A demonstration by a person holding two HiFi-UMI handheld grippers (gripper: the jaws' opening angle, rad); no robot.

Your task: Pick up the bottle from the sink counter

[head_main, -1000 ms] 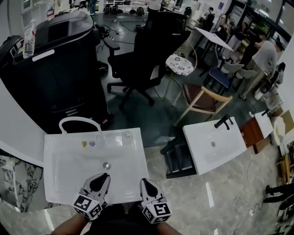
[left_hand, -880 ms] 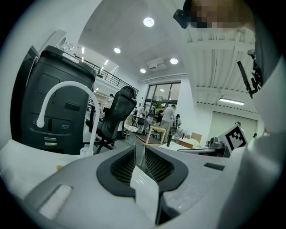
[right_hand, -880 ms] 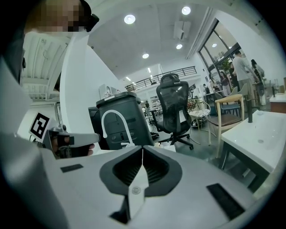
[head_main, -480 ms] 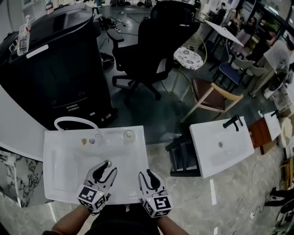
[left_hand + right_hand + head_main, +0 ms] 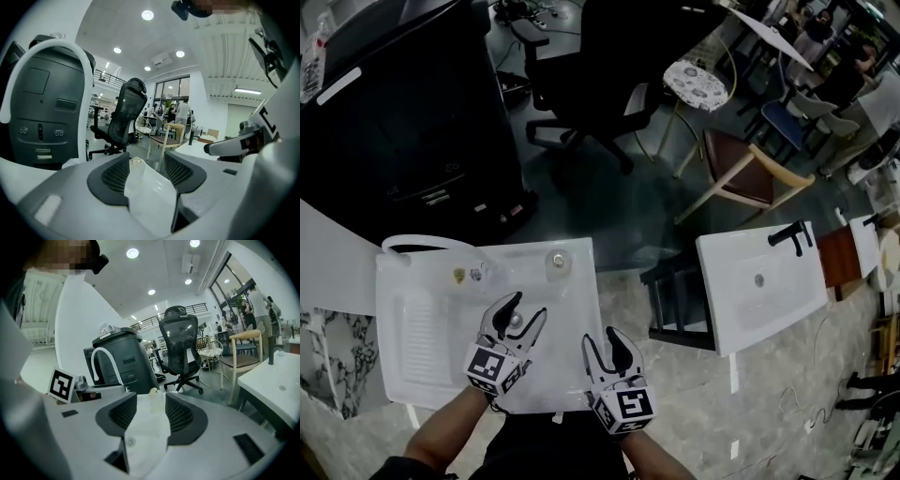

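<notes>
Bottle (image 5: pixel 555 263) upright on rear ledge of sink (image 5: pixel 412 281), ahead of left gripper (image 5: pixel 528 309) and right gripper (image 5: pixel 600 337), both jaws opening and empty; suggest straddling its body squarely before closing

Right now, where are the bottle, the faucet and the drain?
bottle (image 5: pixel 557 263), head view, on its cap, seen from above.
faucet (image 5: pixel 427 238), head view, on the top of its white arch.
drain (image 5: pixel 517 320), head view, on its metal centre.
</notes>
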